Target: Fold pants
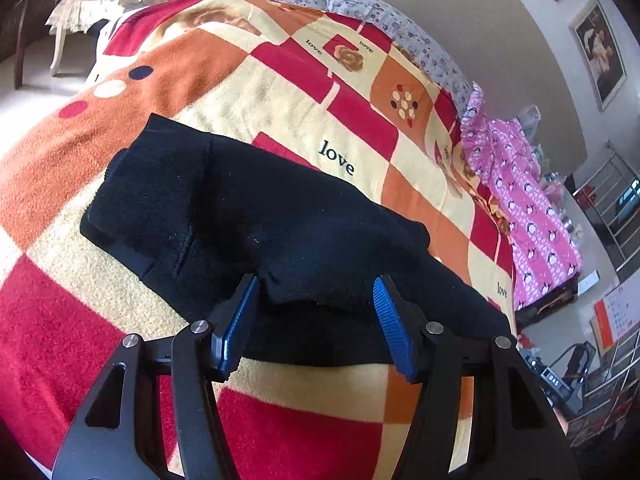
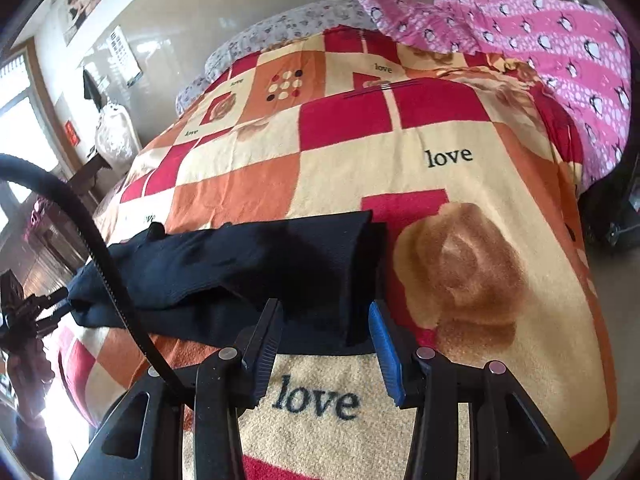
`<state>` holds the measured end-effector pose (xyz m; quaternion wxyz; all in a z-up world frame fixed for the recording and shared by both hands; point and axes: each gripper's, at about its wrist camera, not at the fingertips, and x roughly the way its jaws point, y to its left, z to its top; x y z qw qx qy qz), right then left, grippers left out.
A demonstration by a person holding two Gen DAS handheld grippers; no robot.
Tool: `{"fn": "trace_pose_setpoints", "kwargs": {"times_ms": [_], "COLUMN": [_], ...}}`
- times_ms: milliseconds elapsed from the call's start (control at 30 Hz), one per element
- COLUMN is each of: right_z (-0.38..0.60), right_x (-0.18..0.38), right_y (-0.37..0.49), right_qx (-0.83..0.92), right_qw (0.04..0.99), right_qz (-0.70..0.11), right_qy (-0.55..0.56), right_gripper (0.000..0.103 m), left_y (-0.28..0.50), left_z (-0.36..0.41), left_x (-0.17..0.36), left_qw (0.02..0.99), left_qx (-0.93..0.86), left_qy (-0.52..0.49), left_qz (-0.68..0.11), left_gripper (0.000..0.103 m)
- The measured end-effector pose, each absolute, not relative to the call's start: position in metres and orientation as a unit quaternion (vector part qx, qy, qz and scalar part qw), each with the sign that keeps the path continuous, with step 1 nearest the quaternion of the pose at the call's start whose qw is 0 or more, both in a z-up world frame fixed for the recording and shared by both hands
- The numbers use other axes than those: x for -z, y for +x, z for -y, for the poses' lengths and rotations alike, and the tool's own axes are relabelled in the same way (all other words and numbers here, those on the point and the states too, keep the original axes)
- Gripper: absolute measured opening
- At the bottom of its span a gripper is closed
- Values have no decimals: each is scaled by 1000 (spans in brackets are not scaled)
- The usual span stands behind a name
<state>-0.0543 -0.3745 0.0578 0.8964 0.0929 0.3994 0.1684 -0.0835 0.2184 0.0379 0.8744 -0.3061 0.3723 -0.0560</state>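
Black pants point(image 1: 256, 216) are seen lying folded on a bed covered by a checked blanket point(image 1: 280, 80) in red, orange and cream, printed with roses and the word "love". The pants lie near the bed's front edge, as a thick bundle of several layers, one end squared off and the other trailing longer.

The left gripper point(image 1: 316, 300) is held just above the near edge of the bundle. Its jaws are parted, one on each side of a raised fold of cloth, and the blue pads are not pressed on it.

The right gripper point(image 2: 326, 320) is held at the near edge of the squared end of the pants point(image 2: 248, 272). Its jaws are parted too, with dark cloth seen between the tips and nothing clamped.

A pink penguin-print cover point(image 2: 540, 40) is bunched at the bed's far right corner. A black cable point(image 2: 80, 220) is seen arcing across the right wrist view. Framed pictures point(image 1: 600, 52) are hung on the wall.
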Motion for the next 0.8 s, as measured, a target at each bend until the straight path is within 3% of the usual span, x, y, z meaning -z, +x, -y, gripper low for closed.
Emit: {"fn": "trace_pose_setpoints", "kwargs": {"times_ms": [267, 300, 333, 367, 400, 467, 567, 800], "right_z": [364, 360, 357, 353, 349, 347, 345, 346], "right_x": [-49, -46, -43, -39, -36, -39, -59, -80], "right_y": [-18, -14, -11, -8, -7, -9, -20, -32], "right_qx": [-167, -168, -169, -163, -158, -164, -153, -129], "right_qw": [891, 890, 890, 890, 891, 895, 913, 923], "right_qz": [-408, -409, -411, -418, -420, -411, -378, -361], "right_qy": [110, 108, 101, 87, 72, 65, 26, -36], "right_gripper": [43, 41, 25, 19, 13, 7, 6, 6], "left_y": [-72, -71, -70, -68, -67, -62, -58, -83], "left_z": [-216, -216, -216, -216, -216, -214, -215, -200], "left_x": [-31, -30, -30, -29, -29, -30, -37, -62], "left_qw": [867, 867, 868, 869, 871, 878, 883, 919], "left_qx": [37, 37, 38, 40, 43, 36, 51, 46], "left_qy": [-331, -331, -329, -327, -322, -295, -272, -164], "left_qz": [-372, -371, -370, -370, -368, -375, -380, -355], "left_gripper": [63, 63, 63, 63, 59, 29, 20, 20]}}
